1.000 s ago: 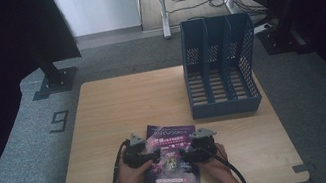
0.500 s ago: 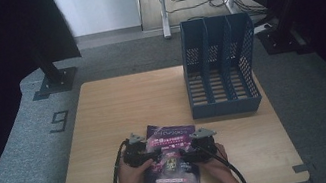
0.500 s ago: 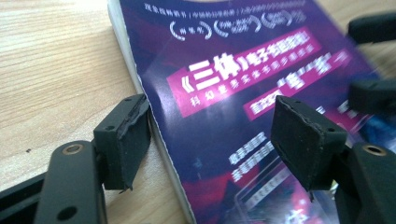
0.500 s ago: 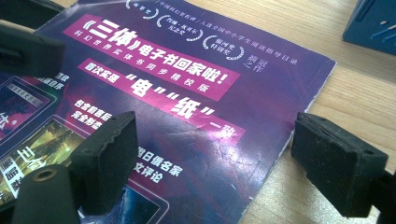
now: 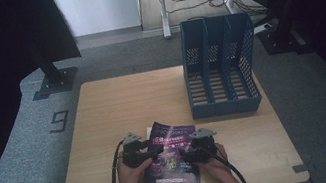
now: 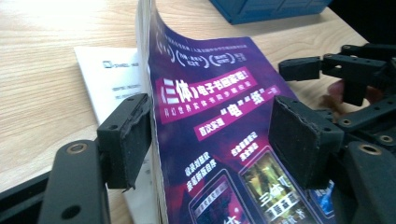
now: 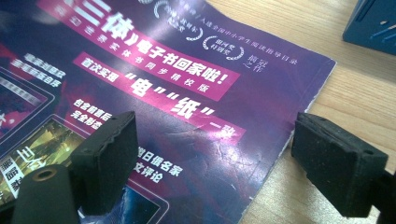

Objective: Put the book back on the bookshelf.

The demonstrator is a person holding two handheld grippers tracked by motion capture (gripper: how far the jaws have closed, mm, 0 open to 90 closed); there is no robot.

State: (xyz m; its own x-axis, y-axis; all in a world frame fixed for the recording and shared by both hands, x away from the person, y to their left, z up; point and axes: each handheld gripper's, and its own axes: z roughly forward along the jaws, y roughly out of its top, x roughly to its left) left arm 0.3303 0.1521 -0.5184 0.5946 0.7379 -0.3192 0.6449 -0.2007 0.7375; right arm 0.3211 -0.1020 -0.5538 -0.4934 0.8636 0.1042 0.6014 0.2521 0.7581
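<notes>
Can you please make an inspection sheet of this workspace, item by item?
Surface: wooden table, mostly bare.
Job's things: purple magazine at the near edge, its left side lifted off the table; blue file rack at the far right, slots look empty.
Clutter: white sheet under the magazine.
Grippers: left gripper open, jaws astride the raised magazine edge; right gripper open, jaws astride the magazine's right edge.
Cables: one black cable trails from the left gripper, another from the right.
Surroundings: grey carpet with a "9" mark, black stands, a white frame behind.
</notes>
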